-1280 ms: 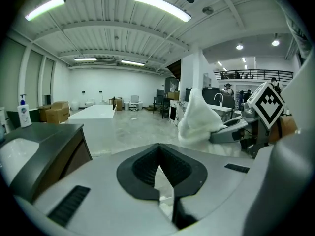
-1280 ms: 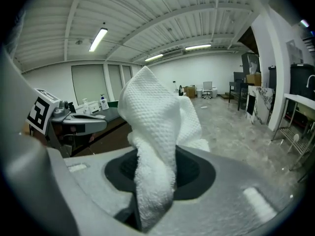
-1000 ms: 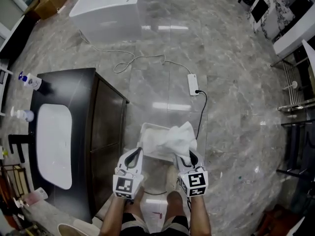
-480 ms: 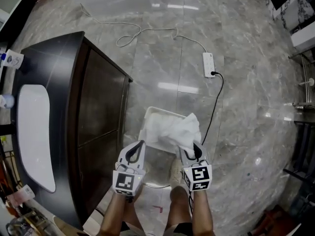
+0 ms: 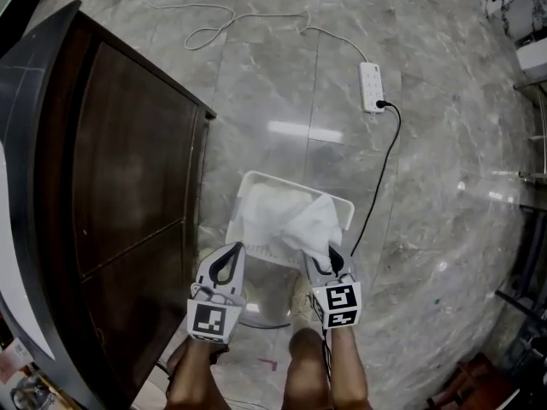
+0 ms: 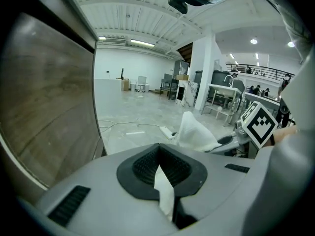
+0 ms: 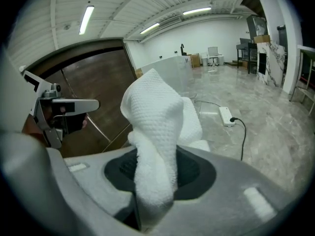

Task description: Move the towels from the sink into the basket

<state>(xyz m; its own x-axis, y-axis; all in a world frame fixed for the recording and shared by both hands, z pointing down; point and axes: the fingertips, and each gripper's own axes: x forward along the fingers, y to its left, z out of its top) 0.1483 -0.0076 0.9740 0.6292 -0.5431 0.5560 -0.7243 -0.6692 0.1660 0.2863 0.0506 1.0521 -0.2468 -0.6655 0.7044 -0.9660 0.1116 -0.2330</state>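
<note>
Two grippers share one white towel (image 5: 286, 220). Left of us stands the dark wood cabinet (image 5: 128, 169). Our left gripper (image 5: 227, 261) pinches a thin corner. The cloth drapes over the white basket (image 5: 342, 202) on the grey marble floor (image 5: 444, 186). Our right gripper (image 5: 332, 263) clamps a thick fold. A power strip (image 5: 373, 88) lies further right.

Crumpled white towel (image 5: 291, 220), seemingly over basket (image 5: 346, 205)

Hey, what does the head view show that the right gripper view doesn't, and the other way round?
Head view only: the whole white basket on the floor, and the person's legs. Right gripper view only: ceiling lights, and the towel pinched between the right gripper's shut jaws. Both: the towel, the left gripper, the dark cabinet, the power strip.
</note>
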